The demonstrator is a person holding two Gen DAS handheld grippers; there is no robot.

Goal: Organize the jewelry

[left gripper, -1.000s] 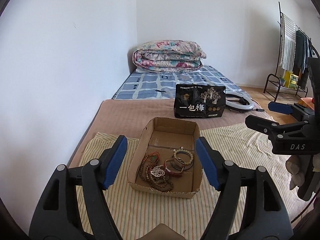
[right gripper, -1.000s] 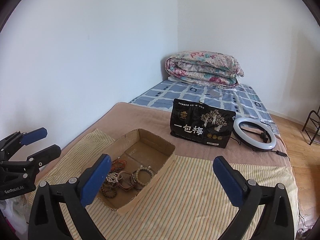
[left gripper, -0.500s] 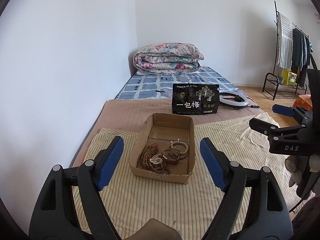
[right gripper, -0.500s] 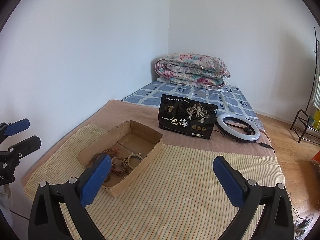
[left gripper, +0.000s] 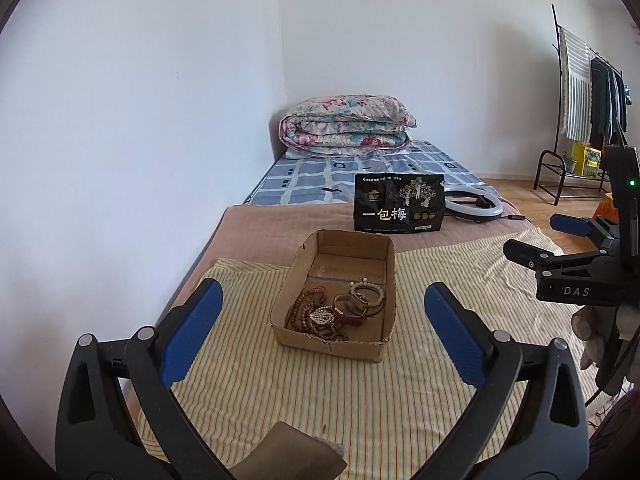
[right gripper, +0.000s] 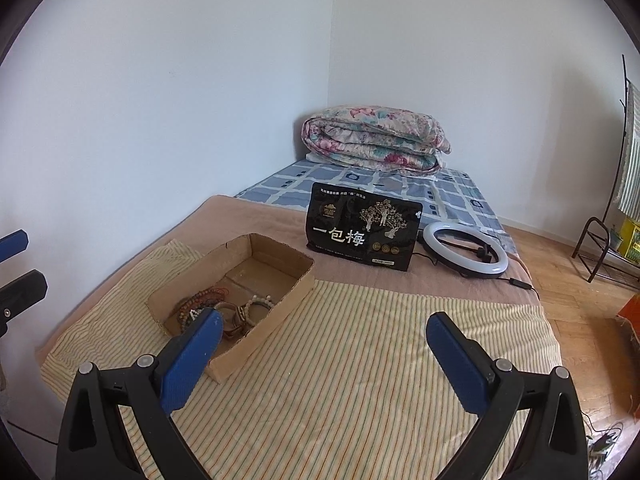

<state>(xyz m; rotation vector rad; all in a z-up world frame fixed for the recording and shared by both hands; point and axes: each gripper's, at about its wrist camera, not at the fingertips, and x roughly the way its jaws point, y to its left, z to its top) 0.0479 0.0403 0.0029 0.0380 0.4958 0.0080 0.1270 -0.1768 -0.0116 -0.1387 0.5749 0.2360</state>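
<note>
The jewelry (left gripper: 338,310) is a tangle of brown bead strings, a pale bead bracelet and a dark band, heaped at the near end of a shallow cardboard box (left gripper: 316,338) on the striped cloth (left gripper: 360,392) over the bed (right gripper: 256,216). Behind the box stands a black pouch (left gripper: 400,208), a ring light (right gripper: 466,250) beside it, a folded quilt (left gripper: 346,126) further back. My left hand-held gripper (left gripper: 320,336) is opening, nothing between its pads; my right hand-held gripper (right gripper: 320,356) is spread wide, empty.

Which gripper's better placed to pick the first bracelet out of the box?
Probably left. The left gripper frames the cardboard box, jaws opening, nothing between them. The right gripper points beside it.
</note>
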